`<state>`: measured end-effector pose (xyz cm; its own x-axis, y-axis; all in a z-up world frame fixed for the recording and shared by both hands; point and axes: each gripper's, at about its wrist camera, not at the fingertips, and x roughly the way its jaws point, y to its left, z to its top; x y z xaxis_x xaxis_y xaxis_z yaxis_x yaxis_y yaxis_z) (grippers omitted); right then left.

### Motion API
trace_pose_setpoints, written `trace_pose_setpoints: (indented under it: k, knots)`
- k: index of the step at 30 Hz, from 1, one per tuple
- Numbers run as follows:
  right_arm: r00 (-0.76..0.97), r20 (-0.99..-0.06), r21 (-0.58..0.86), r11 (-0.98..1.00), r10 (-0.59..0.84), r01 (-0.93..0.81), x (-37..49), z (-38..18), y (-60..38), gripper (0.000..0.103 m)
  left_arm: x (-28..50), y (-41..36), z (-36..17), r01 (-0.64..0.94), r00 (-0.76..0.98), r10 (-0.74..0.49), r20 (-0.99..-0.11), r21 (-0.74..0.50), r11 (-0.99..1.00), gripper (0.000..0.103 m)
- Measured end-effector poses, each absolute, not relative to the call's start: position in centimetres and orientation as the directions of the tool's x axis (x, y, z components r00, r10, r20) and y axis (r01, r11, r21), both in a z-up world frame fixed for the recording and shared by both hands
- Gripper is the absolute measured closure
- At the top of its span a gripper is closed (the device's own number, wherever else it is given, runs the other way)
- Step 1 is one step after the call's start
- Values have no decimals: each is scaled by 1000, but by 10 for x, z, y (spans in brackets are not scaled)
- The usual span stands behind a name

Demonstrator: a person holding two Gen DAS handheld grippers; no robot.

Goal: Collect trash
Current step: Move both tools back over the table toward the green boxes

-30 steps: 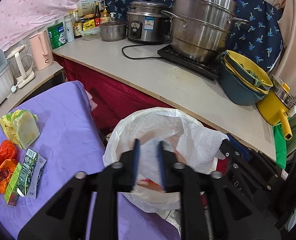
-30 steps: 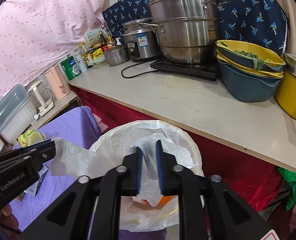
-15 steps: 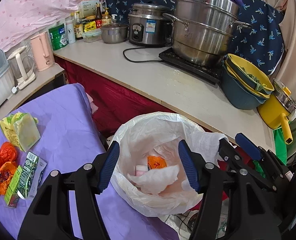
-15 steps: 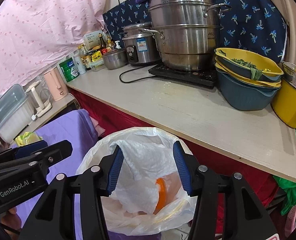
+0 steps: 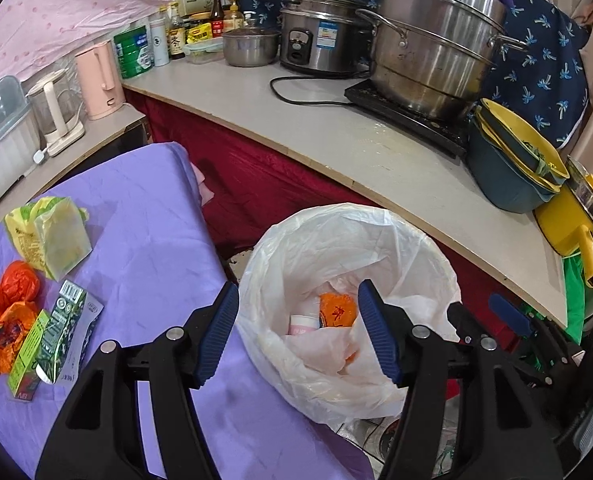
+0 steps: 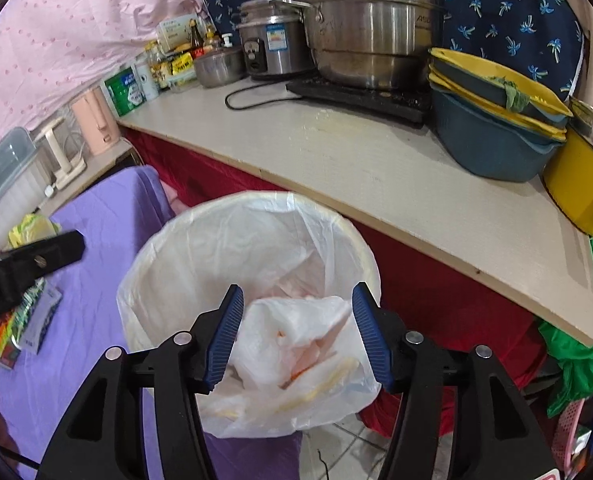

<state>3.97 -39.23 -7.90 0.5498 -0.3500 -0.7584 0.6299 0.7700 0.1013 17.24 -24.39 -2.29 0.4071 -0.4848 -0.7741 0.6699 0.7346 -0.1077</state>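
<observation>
**Both grippers stand open over the lined bin**

On the purple cloth (image 5: 144,240) at the far left lie the pieces not yet collected: a yellow-green wrapper (image 5: 50,236), a crumpled orange bag (image 5: 4,312) and a green carton (image 5: 44,344) resting on a flat packet.

The left gripper (image 5: 298,336) hangs above the near edge of the trash bin (image 5: 348,240), which is lined with a white plastic bag and stands just beside the cloth, below the counter (image 5: 336,140). Its jaws have just been opening and now stand apart, with nothing pressed between the blue pads. Down in the bin sit an orange packet (image 5: 336,310), a pink-and-white item and crumpled white plastic.

The right gripper (image 6: 298,336) is also released, its jaws having just been opening. A crumpled white bag (image 6: 296,352) lies in the bin below the gap, and the pads do not clamp it.

At right on the counter stand a steel steamer pot (image 5: 436,52), stacked basins (image 5: 512,172) and a yellow pot (image 5: 568,224).
</observation>
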Motion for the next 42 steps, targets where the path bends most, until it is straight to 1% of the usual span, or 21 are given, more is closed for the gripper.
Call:
trace_pose_setpoints:
  k: [6,12,13,15,19,24,28,42]
  knots:
    - [535,-778,125,755,-328,644,24,-95,-387,48,176,-218,-23,641,434,-468,-769,-101,761,44]
    - [574,-747,135,770,-335,624,23,-76,-370,48,174,-192,-18,610,466,-458,-757,-100,786,44]
    - [587,-737,135,778,-334,613,24,-70,-364,48,174,-187,-17,605,474,-454,-754,-96,791,43]
    - [612,-720,142,794,-327,591,28,-59,-352,47,172,-174,-15,587,495,-443,-747,-88,805,36]
    - [658,-689,152,828,-303,540,38,-41,-326,45,174,-145,-11,543,533,-417,-736,-81,836,31]
    - [701,-666,166,864,-257,475,53,-26,-288,44,183,-100,-13,480,553,-376,-743,-85,873,30]
    - [716,-664,171,887,-217,428,70,-23,-259,44,192,-65,-16,426,574,-335,-747,-76,901,30]
    - [716,-691,168,942,-97,289,126,-39,-161,42,217,44,-34,278,613,-222,-758,-56,959,30]
